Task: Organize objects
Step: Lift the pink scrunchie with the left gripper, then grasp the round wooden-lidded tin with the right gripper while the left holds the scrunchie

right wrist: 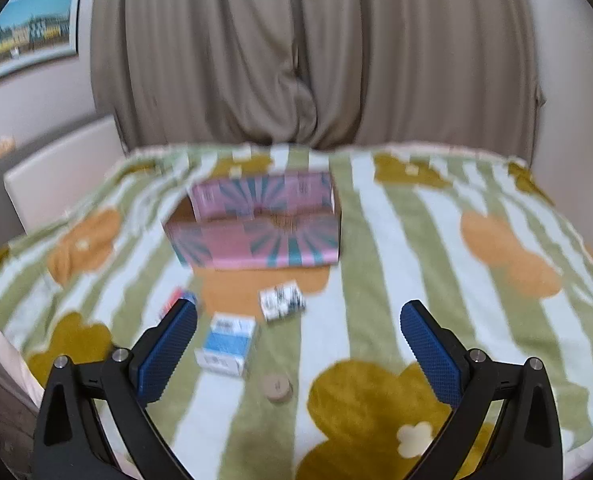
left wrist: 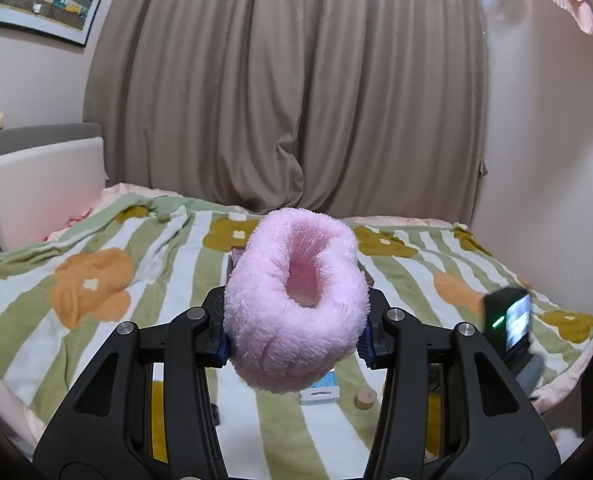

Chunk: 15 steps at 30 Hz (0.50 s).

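Your left claw [left wrist: 296, 334] is clenched on a fluffy pink slipper [left wrist: 294, 300], its blue pads [left wrist: 221, 350] pressing into the plush from either side. The slipper is held up off the bed, its opening facing the camera, and it hides most of what lies ahead of it on the blanket [left wrist: 96, 240].

Below the slipper, in the left wrist view, you can see a small blue-and-white box [left wrist: 320, 394] lying on the blanket and a round wooden disc [left wrist: 365, 399] just beside it. At the right edge, a dark device with a lit screen and a green light [left wrist: 510, 320] shows, blurred.

Your right claw [right wrist: 298, 350] is released, its two blue pads [right wrist: 168, 354] standing wide apart with nothing between them, above the near part of the bed. Under it lie the blue-and-white box [right wrist: 228, 346] and the wooden disc [right wrist: 277, 387], near each other. A little farther on sits a small black-and-white patterned box [right wrist: 282, 300], and a red-and-blue item [right wrist: 178, 296] peeks out beside the left pad; it is too blurred to identify.

Beyond these, a pink box with teal sunburst pattern [right wrist: 256, 240] stands open near the middle of the green-striped flower blanket [right wrist: 416, 240]. Brown curtains [right wrist: 316, 60] hang behind the bed, and a framed picture [right wrist: 28, 32] is on the wall at left.
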{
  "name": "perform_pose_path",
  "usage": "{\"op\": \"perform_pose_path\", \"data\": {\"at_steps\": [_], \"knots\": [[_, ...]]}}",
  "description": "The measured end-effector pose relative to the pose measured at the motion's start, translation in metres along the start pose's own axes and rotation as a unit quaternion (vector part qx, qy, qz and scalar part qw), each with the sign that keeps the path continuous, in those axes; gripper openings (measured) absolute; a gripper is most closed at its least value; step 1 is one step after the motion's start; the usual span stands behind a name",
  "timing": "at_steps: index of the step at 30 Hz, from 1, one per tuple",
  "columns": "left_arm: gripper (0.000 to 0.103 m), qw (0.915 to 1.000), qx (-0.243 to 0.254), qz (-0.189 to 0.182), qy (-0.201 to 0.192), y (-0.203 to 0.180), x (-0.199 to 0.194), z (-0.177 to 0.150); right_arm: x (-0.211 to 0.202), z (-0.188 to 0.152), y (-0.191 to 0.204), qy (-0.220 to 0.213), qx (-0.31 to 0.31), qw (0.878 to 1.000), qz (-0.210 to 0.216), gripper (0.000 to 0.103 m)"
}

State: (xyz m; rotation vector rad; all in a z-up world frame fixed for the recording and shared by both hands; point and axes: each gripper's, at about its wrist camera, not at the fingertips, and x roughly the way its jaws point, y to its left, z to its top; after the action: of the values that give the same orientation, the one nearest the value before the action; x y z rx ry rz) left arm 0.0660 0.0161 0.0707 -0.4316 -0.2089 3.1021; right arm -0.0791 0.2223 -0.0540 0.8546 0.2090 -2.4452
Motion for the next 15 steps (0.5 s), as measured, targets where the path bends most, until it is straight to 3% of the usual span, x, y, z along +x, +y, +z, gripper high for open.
{"op": "perform_pose_path", "data": {"at_steps": [6, 15], "knots": [[0.043, 0.9999, -0.004, 0.012, -0.001, 0.006, -0.002, -0.002, 0.071, -0.042, 0.008, 0.089, -0.029, 0.996, 0.001, 0.1], [0.043, 0.9998, -0.014, 0.017, 0.006, 0.015, 0.002, -0.005, 0.13, -0.077, 0.008, 0.169, -0.015, 0.985, 0.015, 0.073]]}}
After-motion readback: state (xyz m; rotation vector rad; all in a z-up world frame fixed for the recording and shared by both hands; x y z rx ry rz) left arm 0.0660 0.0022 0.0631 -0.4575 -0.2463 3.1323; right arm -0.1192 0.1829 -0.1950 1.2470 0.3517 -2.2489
